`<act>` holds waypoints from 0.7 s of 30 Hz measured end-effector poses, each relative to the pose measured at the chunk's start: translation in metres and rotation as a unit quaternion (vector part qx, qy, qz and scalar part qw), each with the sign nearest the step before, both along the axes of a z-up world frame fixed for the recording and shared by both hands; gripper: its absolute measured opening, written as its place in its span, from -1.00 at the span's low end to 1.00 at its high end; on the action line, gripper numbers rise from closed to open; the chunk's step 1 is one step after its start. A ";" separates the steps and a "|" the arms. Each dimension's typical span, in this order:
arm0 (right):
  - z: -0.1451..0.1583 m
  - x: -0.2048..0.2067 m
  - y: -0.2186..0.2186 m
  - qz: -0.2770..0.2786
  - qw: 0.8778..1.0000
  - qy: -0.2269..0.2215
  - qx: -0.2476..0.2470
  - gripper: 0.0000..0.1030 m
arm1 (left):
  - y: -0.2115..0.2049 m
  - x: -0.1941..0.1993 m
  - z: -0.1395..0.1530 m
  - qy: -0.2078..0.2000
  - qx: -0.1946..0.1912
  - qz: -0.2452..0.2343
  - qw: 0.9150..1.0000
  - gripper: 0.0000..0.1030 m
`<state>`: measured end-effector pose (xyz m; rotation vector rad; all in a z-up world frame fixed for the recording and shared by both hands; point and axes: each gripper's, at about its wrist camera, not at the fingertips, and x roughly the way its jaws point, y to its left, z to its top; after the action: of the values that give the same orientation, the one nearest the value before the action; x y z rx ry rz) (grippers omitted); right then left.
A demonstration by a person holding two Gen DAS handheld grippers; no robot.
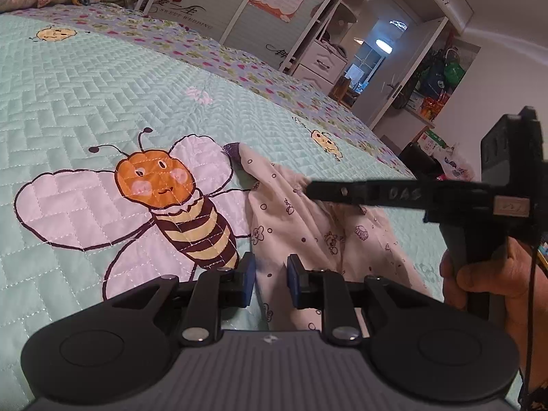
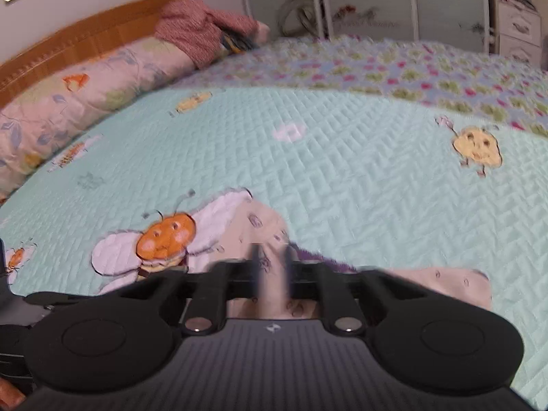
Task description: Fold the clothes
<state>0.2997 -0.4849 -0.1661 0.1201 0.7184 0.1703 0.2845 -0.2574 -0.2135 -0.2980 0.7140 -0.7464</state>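
Note:
A pale pink child's garment (image 1: 308,233) with small cartoon prints and a purple cuff (image 1: 233,152) lies crumpled on the mint quilt beside the big bee picture. In the left wrist view my left gripper (image 1: 271,279) hovers low over the garment's near part. Its blue pads stand apart, cloth shows in the gap, and they are not pressing on it. My right gripper (image 1: 308,190) reaches in from the right, shut on a gathered edge of the garment. In the blurred right wrist view the right gripper (image 2: 272,263) has pink cloth between its fingers, and more garment (image 2: 445,281) trails right.
The quilted bedspread (image 1: 85,102) covers the bed. A rolled floral duvet (image 2: 68,102) and a red patterned garment (image 2: 198,27) lie by the wooden headboard. Wardrobe doors (image 1: 239,7) and white drawers (image 1: 322,65) stand past the bed's far edge. A person's hand (image 1: 486,284) holds the right gripper's handle.

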 end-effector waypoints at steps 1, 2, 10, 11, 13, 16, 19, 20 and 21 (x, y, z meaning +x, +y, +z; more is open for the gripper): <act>-0.001 -0.002 0.000 -0.015 1.000 0.007 -0.015 -1.00 | 0.000 0.000 0.000 0.001 0.000 0.000 1.000 -0.57; -0.001 -0.004 -0.002 -0.027 0.999 0.012 -0.025 -1.00 | 0.000 0.000 0.000 0.001 0.002 0.001 1.000 -0.57; -0.017 0.001 -0.025 -0.068 0.997 0.028 0.031 -0.95 | 0.002 0.000 0.001 0.004 0.007 0.005 1.000 -0.65; -0.017 0.003 -0.027 -0.075 0.996 0.033 0.032 -0.94 | 0.003 0.002 0.000 0.008 0.003 0.006 1.000 -0.67; -0.012 0.002 -0.028 -0.089 0.995 0.036 0.031 -0.77 | 0.006 0.005 -0.001 0.016 -0.005 0.006 1.000 -0.68; 0.007 -0.010 -0.023 -0.101 0.994 0.002 0.034 -0.67 | 0.007 0.005 -0.001 0.021 -0.010 0.006 1.000 -0.69; 0.012 -0.018 -0.017 -0.085 0.992 -0.028 0.088 -0.68 | 0.005 0.002 -0.001 0.017 -0.005 0.006 1.000 -0.69; 0.000 -0.011 -0.017 -0.091 0.991 -0.006 0.095 -0.68 | 0.005 0.002 -0.001 0.016 -0.004 0.006 1.000 -0.69; -0.011 -0.004 -0.017 -0.098 0.990 0.016 0.103 -0.68 | 0.005 0.002 -0.001 0.016 -0.004 0.006 1.000 -0.69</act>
<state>0.2958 -0.5015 -0.1774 0.3889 0.7154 0.0542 0.2866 -0.2520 -0.2142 -0.3220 0.7389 -0.7355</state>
